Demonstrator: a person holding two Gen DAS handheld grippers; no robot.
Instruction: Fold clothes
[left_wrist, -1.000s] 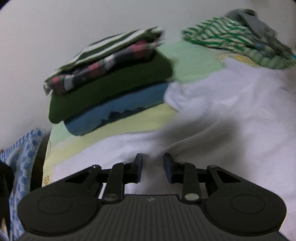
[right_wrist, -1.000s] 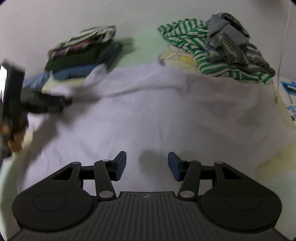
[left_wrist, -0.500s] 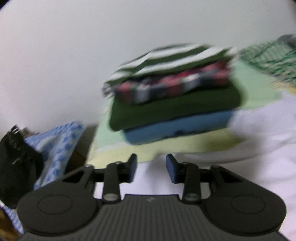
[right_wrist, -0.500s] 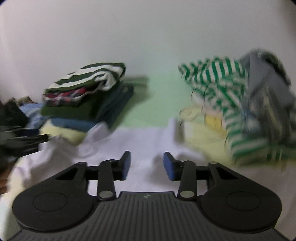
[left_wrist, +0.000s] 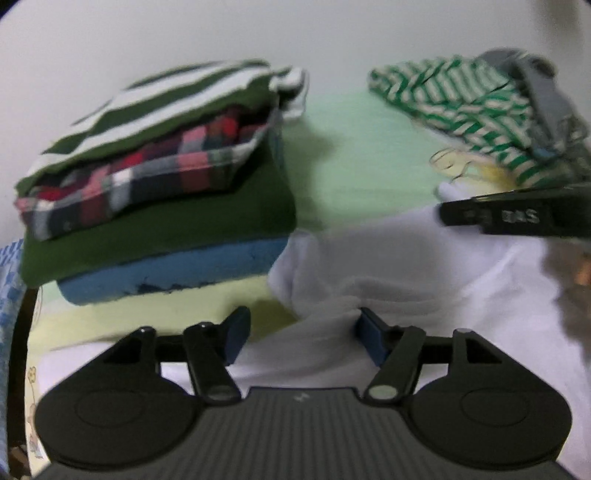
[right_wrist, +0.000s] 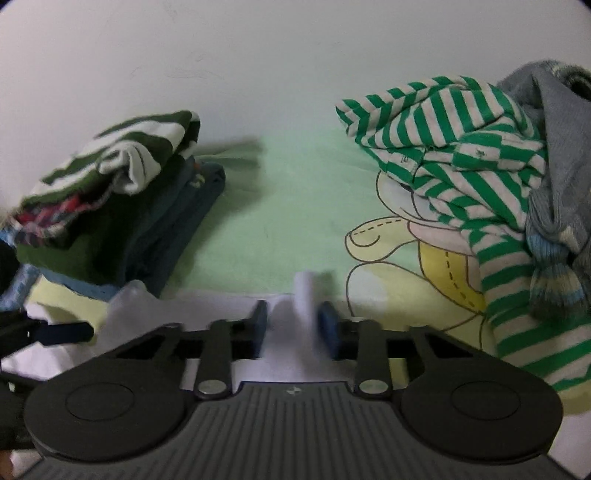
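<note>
A pale green bed sheet printed with a yellow cartoon figure is seen to cover the whole work surface, backed by a plain white wall. The white garment is spread across the near part of the sheet, its far edge rumpled and reaching close to both piles.

At far left a stack of folded clothes is recorded: a green-and-white striped top uppermost, a red plaid piece under it, then a dark green piece and a blue one at the bottom. At far right an unfolded heap is noted, made up of a bright green striped shirt with a grey knitted item draped over its right side. A blue checked cloth is partly visible at the left edge.

The left gripper is held low over the near left of the white garment, its blue-padded fingers spread wide, with a raised ridge of white fabric lying between them but not pinched. The right gripper is set at the garment's far edge, its fingers at a narrower gap with an upright fold of white cloth standing between them; whether the pads press on the cloth cannot be determined because of blur. Each gripper is partly visible in the other's view.
</note>
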